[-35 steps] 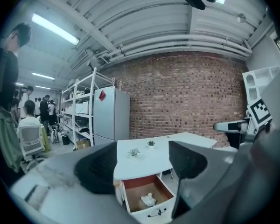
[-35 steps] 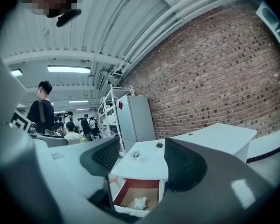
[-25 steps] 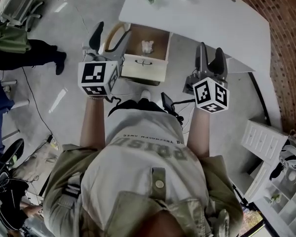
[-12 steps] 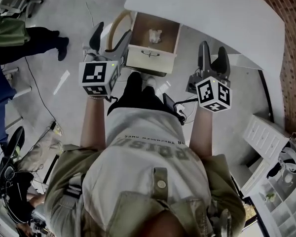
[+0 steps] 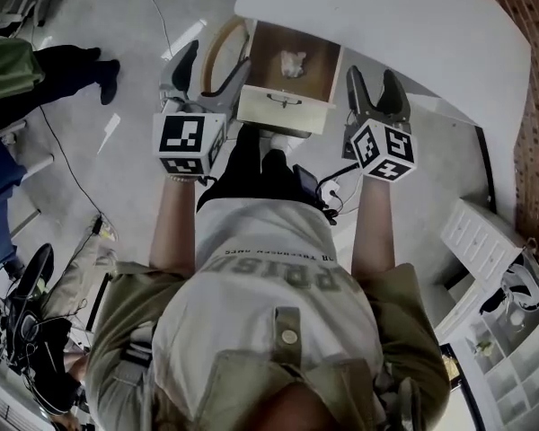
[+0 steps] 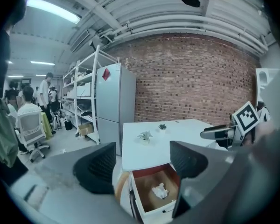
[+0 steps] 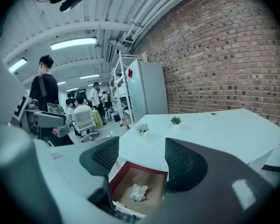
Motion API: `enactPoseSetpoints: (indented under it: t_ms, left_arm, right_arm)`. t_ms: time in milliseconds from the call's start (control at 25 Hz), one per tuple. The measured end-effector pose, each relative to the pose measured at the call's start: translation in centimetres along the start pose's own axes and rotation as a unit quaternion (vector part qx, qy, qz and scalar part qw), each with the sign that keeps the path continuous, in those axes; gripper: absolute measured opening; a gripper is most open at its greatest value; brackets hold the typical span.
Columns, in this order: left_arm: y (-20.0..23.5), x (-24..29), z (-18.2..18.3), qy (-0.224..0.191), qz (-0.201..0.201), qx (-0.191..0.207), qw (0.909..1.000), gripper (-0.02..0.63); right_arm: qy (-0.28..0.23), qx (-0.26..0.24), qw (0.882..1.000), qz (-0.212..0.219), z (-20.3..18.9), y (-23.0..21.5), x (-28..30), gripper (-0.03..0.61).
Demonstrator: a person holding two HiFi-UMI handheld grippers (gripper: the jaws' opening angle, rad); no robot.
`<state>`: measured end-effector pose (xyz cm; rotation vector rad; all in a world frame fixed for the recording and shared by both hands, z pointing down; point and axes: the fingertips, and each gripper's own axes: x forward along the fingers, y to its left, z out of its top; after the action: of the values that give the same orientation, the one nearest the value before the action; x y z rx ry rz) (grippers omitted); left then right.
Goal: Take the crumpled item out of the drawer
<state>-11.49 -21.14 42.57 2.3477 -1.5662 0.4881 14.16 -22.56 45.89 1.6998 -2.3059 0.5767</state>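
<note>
A white crumpled item (image 5: 294, 61) lies on the brown floor of the pulled-out drawer (image 5: 281, 113) under the white desk (image 5: 404, 25). The left gripper view shows that crumpled item (image 6: 159, 191) in the drawer (image 6: 149, 211) below the jaws. In the right gripper view the crumpled item (image 7: 139, 192) sits between and below the jaws. My left gripper (image 5: 209, 64) hangs open just left of the drawer. On the drawer's right my right gripper (image 5: 370, 91) is open too. Neither holds anything.
Two small potted plants (image 7: 176, 121) stand on the desk top. A tan ring-shaped object (image 5: 217, 54) leans left of the drawer. A person's dark legs (image 5: 58, 65) are at far left. White shelving (image 5: 485, 245) stands at right; cables cross the floor.
Both grippers have moved forward toward the drawer. The right one has come in closest to the drawer's right side. The drawer and the crumpled item sit nearer in the head view.
</note>
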Motion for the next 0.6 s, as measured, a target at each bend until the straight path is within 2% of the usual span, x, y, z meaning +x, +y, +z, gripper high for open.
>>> enactPoseSetpoints:
  t_ms: [240,600]
  left_arm:
    - [2.8,1.9,-2.1,0.017,-0.012,0.001,0.9998,0.368]
    - [3.5,4.9,-4.2,0.033,-0.031,0.003,0.9990,0.371]
  right_arm:
    - [0.090,-0.060,0.993,0.047,-5.5,4.1,6.7,0.299]
    - [0.226,-0.129,0.960,0.099,-15.2,5.4,13.2,0.301]
